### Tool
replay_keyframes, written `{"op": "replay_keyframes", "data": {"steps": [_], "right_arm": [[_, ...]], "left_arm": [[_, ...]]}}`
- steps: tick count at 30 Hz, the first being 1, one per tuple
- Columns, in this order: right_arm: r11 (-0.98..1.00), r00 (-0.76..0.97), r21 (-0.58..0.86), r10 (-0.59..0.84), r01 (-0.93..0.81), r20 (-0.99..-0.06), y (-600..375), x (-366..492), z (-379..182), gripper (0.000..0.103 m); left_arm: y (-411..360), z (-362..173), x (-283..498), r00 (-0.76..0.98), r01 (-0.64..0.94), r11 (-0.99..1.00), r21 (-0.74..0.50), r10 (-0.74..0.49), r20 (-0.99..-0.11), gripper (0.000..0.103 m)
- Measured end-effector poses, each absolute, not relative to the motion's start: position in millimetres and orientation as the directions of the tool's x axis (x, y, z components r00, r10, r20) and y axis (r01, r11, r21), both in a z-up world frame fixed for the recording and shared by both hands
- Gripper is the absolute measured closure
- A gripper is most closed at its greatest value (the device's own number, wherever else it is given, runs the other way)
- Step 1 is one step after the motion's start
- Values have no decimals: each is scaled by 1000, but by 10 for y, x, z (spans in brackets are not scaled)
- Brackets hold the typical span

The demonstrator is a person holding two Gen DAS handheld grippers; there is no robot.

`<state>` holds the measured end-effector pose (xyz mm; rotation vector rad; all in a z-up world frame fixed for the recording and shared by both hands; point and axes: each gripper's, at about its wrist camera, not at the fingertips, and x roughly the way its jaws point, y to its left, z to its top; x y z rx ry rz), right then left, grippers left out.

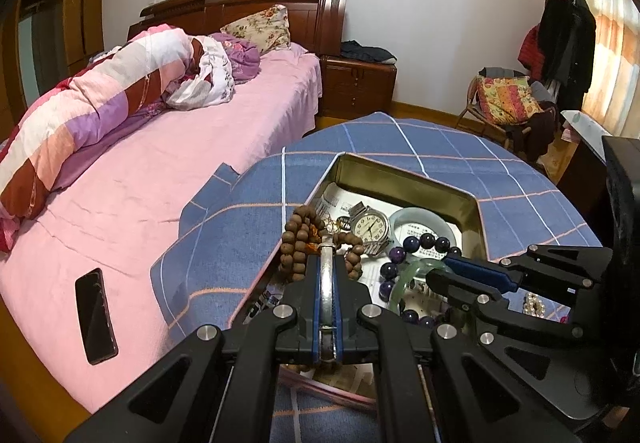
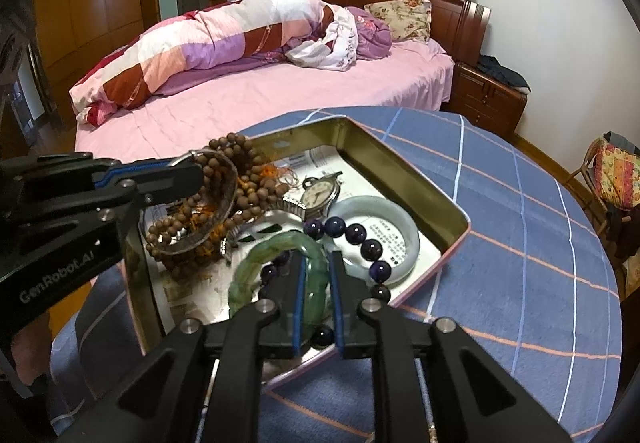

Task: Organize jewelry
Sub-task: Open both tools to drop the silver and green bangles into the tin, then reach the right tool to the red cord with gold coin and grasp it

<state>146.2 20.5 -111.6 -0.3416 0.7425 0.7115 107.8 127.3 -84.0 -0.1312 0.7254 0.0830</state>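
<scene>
An open metal tin (image 1: 408,175) (image 2: 404,163) on the blue checked cloth holds jewelry. My left gripper (image 1: 326,267) (image 2: 188,173) is shut on a silver bangle (image 1: 327,283) (image 2: 216,203) held over the tin, above a brown wooden bead string (image 1: 298,239) (image 2: 248,183). My right gripper (image 2: 318,263) (image 1: 440,271) has its jaws around the rim of a green jade bangle (image 2: 280,255) (image 1: 404,279), closed on it. A wristwatch (image 1: 370,227) (image 2: 318,195), a pale jade bangle (image 2: 384,239) (image 1: 424,221) and a dark purple bead bracelet (image 2: 360,235) (image 1: 424,243) lie in the tin.
A pink bed (image 1: 160,163) (image 2: 280,91) with a rolled quilt (image 1: 100,91) is behind the table. A black phone (image 1: 95,315) lies on the bed. White pearls (image 1: 534,305) lie on the cloth to the right. A chair with clothes (image 1: 508,103) stands far right.
</scene>
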Motion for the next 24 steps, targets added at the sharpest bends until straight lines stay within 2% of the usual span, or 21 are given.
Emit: {"op": "replay_keyframes", "data": {"steps": [5,7,9,10,12,24], "right_arm": [[718,517,-31,470,-695,-716,206,1458,-1114,85],[720,516,-24,473,-693,-714,198,1457,-1106,73],[722,522,-12,488,-691,-699,173,1441,-1073,42],[725,530,-13,490,-688,-692,160,1430,-1054,37],[732,542,-16,489,-681,-683,141,1415,-1024,35],[756,556,21,500,-654,-664,-98,1394,-920,33]], "left_arm": [[1269,-844,1069,739,-131,987,-95,33,-673,96],[1264,-839,1064,738,-128,987,-96,31,-675,82],[1257,-816,1044,743,-149,986,-80,58,-667,39],[1261,-798,1022,753,-161,984,-74,74,-654,33],[1267,-761,980,771,-159,984,-78,75,-632,30],[1315,-746,940,767,-195,976,-95,91,-636,30]]}}
